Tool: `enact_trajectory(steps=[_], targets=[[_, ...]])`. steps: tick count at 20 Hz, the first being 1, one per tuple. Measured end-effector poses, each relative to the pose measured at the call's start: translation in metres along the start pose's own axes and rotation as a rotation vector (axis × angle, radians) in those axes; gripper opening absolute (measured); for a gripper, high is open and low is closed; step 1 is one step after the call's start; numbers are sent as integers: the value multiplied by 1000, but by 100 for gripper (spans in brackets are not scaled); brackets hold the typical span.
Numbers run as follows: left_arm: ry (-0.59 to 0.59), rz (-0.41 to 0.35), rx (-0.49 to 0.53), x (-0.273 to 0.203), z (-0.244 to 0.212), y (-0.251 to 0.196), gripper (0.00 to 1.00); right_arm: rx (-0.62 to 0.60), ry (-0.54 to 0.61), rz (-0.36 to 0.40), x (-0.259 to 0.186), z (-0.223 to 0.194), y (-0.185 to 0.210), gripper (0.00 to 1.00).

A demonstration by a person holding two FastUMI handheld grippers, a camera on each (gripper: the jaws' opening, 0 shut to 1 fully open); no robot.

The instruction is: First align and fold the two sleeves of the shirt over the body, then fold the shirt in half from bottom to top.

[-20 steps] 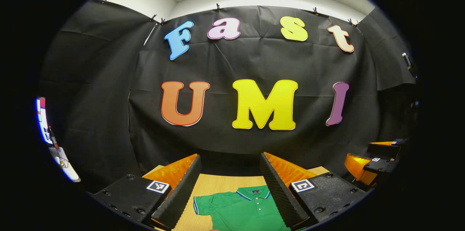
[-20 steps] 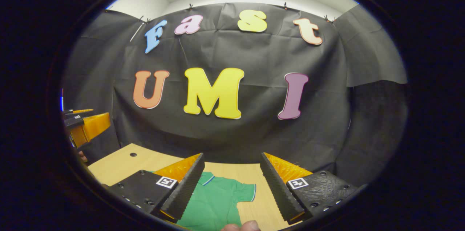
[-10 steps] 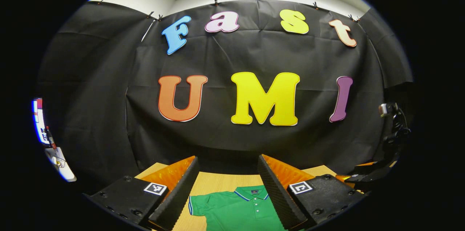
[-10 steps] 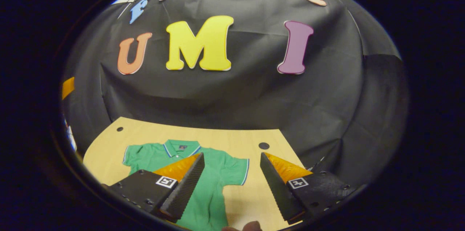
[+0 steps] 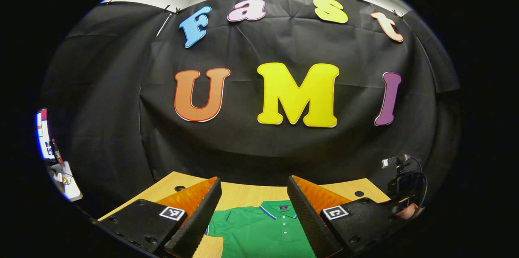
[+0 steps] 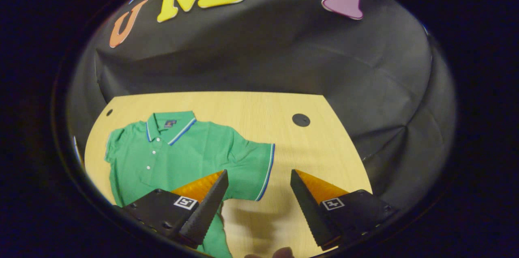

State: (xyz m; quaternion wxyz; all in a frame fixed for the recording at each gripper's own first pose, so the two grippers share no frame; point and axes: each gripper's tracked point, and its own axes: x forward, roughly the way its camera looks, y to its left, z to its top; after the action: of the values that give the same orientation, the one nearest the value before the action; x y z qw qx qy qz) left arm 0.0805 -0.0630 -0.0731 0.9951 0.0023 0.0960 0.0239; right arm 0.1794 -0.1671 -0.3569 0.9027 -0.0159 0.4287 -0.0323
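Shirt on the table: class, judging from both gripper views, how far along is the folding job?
Nothing is folded yet: the green shirt lies flat on the table, its sleeve spread outward. In hand: the right gripper, open, hangs above that sleeve's cuff; the left gripper is open over the collar. Left: both sleeve folds and the bottom-to-top fold.

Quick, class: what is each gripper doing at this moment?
Left gripper: open, holding nothing, above the green shirt.
Right gripper: open, holding nothing, near the shirt's sleeve.

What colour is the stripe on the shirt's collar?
Blue, with a thin white line, on the green shirt. The collar shows best in the right gripper view.
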Motion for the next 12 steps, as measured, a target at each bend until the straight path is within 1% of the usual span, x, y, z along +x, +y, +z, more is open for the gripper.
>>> enact_trajectory(steps=[2,4,5,8,9,10,11,12], targets=[[14,18,7,2,-4,4,100,6,51,14,23,-9,3,94],[26,34,13,5,-8,8,100,-8,76,5,41,-14,-3,96],[33,42,13,6,-10,10,100,-15,88,-2,48,-18,-5,96],[48,52,8,10,-15,12,100,15,163,11,61,-38,1,94],[51,52,6,11,-16,12,100,54,197,49,54,-45,8,88],[50,51,5,13,-17,10,100,93,177,47,54,-40,11,75],[51,49,4,14,-17,9,100,110,185,42,58,-43,6,63],[51,46,2,16,-18,9,100,142,184,45,58,-42,9,50]])
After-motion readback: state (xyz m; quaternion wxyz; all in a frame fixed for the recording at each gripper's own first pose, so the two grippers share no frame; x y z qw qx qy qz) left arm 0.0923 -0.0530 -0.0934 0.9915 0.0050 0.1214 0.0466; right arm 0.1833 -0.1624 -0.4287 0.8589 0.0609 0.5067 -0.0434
